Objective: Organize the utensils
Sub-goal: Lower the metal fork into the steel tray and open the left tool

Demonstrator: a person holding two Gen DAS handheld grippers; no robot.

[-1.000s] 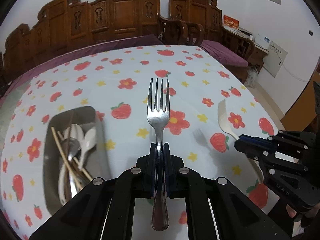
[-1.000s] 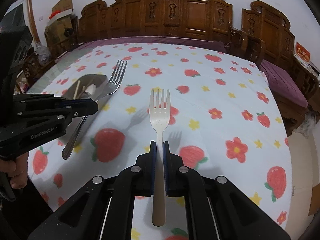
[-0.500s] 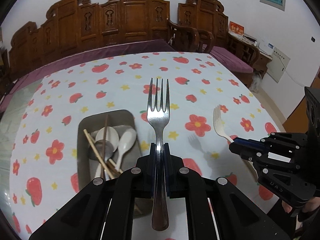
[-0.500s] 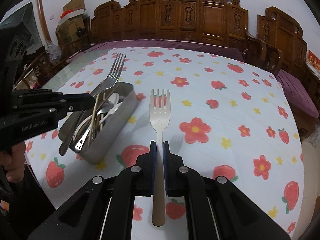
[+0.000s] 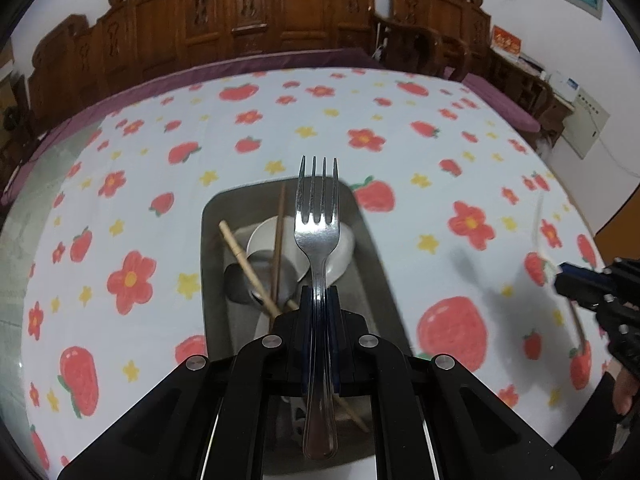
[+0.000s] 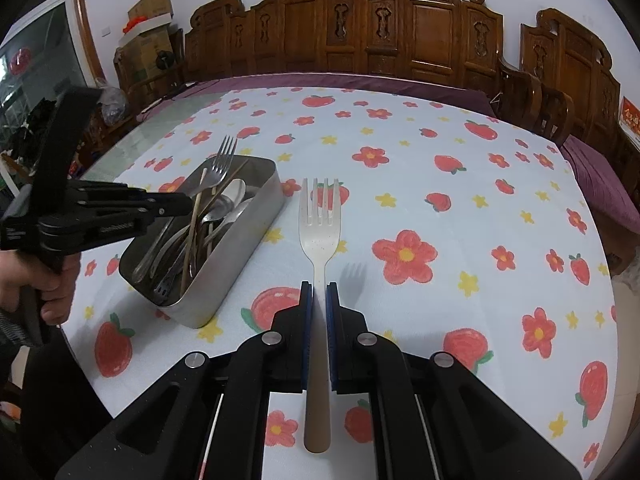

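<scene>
My left gripper (image 5: 319, 292) is shut on the handle of a metal fork (image 5: 318, 216), tines pointing forward over the metal tray (image 5: 208, 264). White spoons, a metal spoon and wooden chopsticks (image 5: 248, 264) lie in that tray. My right gripper (image 6: 319, 286) is shut on a cream plastic fork (image 6: 320, 224) with a tan handle, held above the cloth just right of the tray (image 6: 236, 256). In the right wrist view the left gripper (image 6: 188, 204) hangs over the tray with the metal fork (image 6: 222, 160) sticking out. The right gripper (image 5: 560, 270) shows at the left wrist view's right edge.
A white tablecloth (image 6: 440, 208) with strawberries and flowers covers the table. Carved wooden chairs (image 6: 400, 32) line the far side. A person's hand (image 6: 48, 280) grips the left tool near the table's left edge. Boxes (image 6: 148, 12) are stacked in the far left corner.
My left gripper has carried the metal fork sideways until it hangs over the tray, which was off to its left before. The right gripper with the cream fork drifted slightly, then held still.
</scene>
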